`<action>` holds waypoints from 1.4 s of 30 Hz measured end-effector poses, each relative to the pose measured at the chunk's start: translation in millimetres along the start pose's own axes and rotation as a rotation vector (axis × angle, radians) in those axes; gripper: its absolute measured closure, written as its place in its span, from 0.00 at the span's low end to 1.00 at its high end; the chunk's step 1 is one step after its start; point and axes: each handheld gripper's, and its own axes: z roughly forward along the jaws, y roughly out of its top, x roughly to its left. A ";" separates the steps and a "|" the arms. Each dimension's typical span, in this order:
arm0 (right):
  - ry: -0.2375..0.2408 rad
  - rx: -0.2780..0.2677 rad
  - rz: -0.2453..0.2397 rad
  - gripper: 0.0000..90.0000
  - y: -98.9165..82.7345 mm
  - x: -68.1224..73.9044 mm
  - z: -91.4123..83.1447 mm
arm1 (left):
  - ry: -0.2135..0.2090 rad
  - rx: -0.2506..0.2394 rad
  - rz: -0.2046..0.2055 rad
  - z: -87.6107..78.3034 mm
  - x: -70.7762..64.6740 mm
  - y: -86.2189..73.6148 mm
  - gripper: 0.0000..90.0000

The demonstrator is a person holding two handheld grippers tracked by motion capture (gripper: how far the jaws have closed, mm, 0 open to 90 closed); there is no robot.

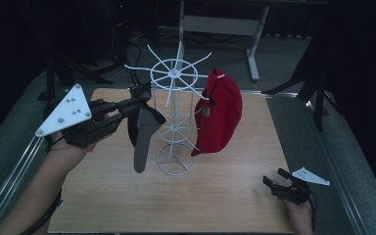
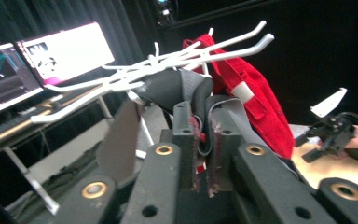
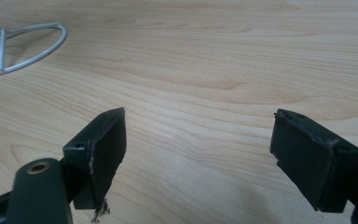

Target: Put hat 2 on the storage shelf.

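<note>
A white wire rack (image 1: 175, 112) stands on the wooden table (image 1: 215, 196), with spokes at its top. A red cap (image 1: 221, 112) hangs on the rack's right side; it also shows in the left gripper view as the red cap (image 2: 256, 102). My left gripper (image 1: 138, 100) is shut on a dark grey cap (image 1: 144, 132), held in the air just left of the rack with its brim hanging down. In the left gripper view the grey cap (image 2: 177, 91) sits just under the spokes (image 2: 168, 60). My right gripper (image 1: 274, 181) rests open low over the table's front right, nothing between its jaws.
The rack's ring base (image 3: 14, 49) lies at the far left of the right gripper view. Monitors (image 2: 51, 56) glow beyond the table on a desk. A metal table frame (image 1: 225, 24) stands behind. Dark stands flank the table on both sides.
</note>
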 end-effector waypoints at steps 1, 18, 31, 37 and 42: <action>0.000 0.000 0.000 0.20 0.0 0.0 0.1 | -0.004 0.006 -0.001 -0.6 -0.3 -1.4 0.88; -0.001 -0.002 -0.002 0.20 0.0 0.7 0.1 | -0.006 0.037 -0.131 -25.1 1.0 -43.9 0.80; -0.020 -0.047 0.018 0.20 0.4 -0.6 -4.3 | 0.026 0.060 -0.215 -37.6 -0.2 -107.6 0.78; -0.020 -0.046 0.017 0.20 0.2 0.0 -4.3 | 0.044 0.062 -0.251 -43.2 -1.1 -133.2 0.73; -0.021 -0.044 0.016 0.20 0.2 0.3 -4.3 | 0.065 0.082 -0.291 -46.7 -5.7 -154.1 0.62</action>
